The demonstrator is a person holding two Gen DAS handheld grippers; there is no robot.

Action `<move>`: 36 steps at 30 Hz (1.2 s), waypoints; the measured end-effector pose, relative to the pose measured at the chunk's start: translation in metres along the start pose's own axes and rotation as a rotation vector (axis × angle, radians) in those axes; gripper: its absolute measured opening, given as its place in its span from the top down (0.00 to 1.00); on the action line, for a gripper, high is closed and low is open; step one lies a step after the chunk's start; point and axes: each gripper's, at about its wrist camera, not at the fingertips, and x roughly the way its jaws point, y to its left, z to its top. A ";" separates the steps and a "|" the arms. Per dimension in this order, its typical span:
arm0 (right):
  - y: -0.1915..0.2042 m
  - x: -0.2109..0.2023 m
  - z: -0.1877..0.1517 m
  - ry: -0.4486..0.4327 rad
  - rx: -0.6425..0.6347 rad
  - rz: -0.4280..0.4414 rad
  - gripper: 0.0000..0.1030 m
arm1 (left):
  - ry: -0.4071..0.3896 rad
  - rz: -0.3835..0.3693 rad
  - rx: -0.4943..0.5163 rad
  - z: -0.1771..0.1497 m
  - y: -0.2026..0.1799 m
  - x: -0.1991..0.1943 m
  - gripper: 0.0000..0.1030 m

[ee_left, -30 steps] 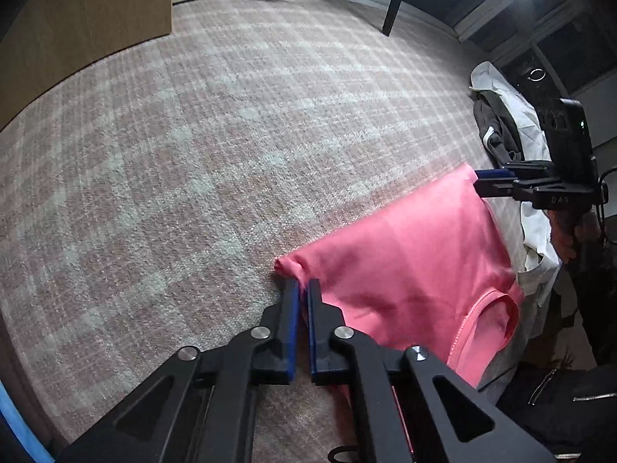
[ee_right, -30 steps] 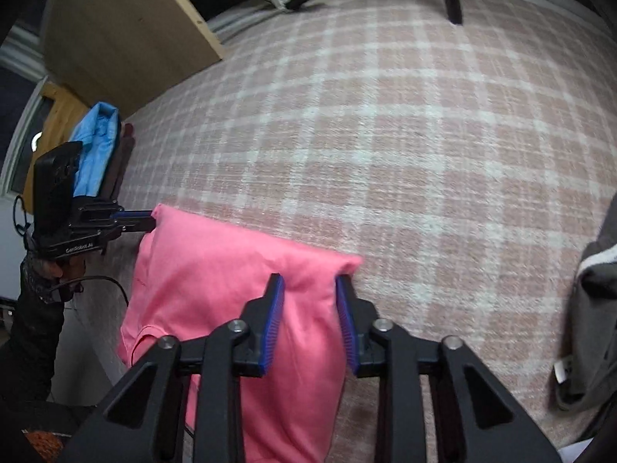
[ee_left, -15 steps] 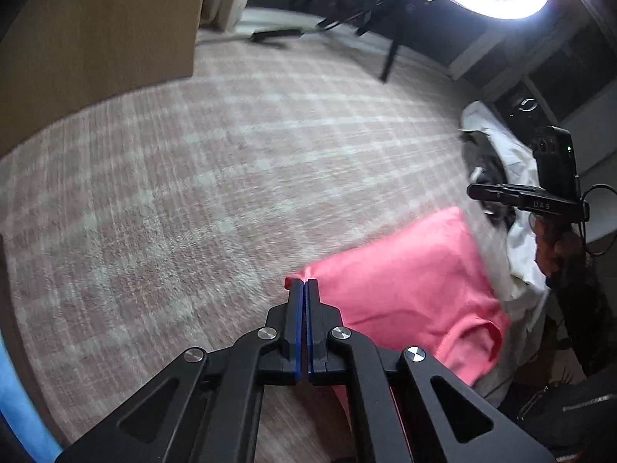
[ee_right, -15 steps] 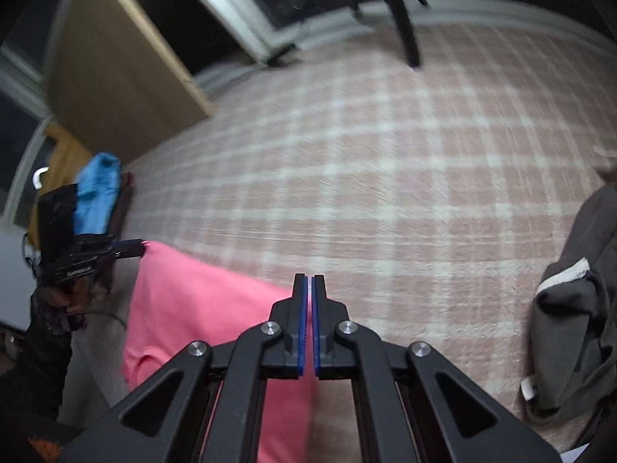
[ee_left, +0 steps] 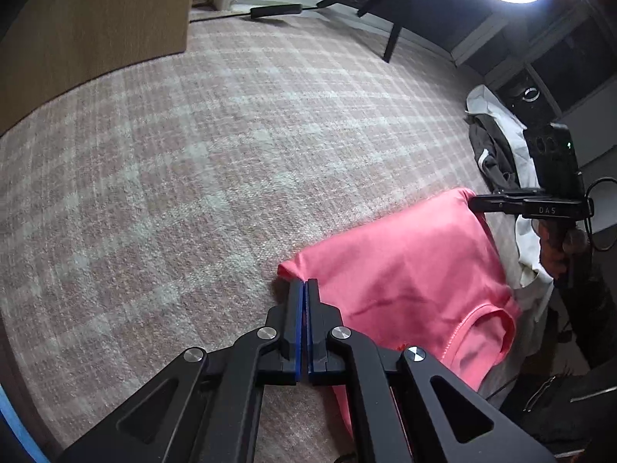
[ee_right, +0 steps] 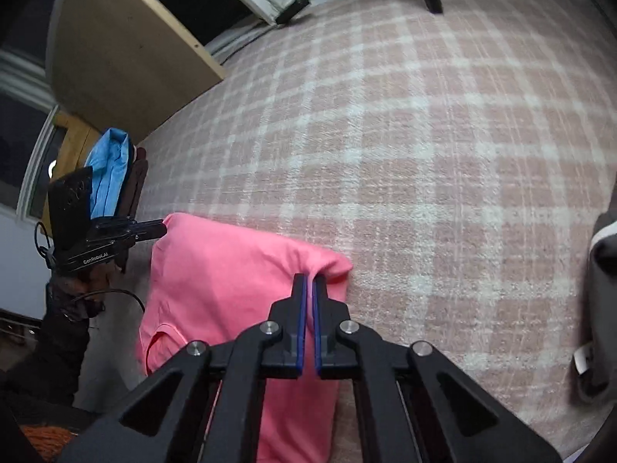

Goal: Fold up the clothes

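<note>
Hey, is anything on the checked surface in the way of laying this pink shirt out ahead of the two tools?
Nothing visible. The checked surface ahead of the pink shirt is bare; the grey clothes lie off to the right edge and the blue folded clothes to the left.

A surface covered in pink-and-cream checked fabric (ee_left: pixel 216 162) fills both wrist views. A pink garment (ee_left: pixel 408 277) lies partly on it at the near edge, its neckline hanging over the side. At the right edge, in the left wrist view, lies a heap of dark and white clothes (ee_left: pixel 497 146). At the left edge, in the right wrist view, a blue and a dark folded garment (ee_right: pixel 112 173) lie stacked together.
</note>
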 end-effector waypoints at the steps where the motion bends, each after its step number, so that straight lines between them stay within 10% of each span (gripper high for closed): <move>1: 0.005 -0.009 -0.001 -0.026 -0.018 -0.003 0.97 | -0.014 -0.005 -0.004 -0.001 -0.002 -0.005 1.00; 15: 0.003 -0.013 -0.001 -0.024 -0.042 -0.153 0.86 | -0.054 0.020 -0.049 0.005 0.019 -0.013 0.95; 26: 0.009 -0.072 -0.128 -0.027 -0.068 -0.111 0.68 | 0.031 -0.031 0.008 -0.139 -0.026 -0.066 0.75; 33: 0.015 -0.042 -0.164 -0.019 -0.058 -0.182 0.68 | 0.050 -0.089 -0.004 -0.156 -0.048 -0.031 0.80; 36: 0.013 -0.038 -0.167 -0.042 -0.033 -0.155 0.68 | 0.018 -0.137 -0.022 -0.155 -0.047 -0.037 0.98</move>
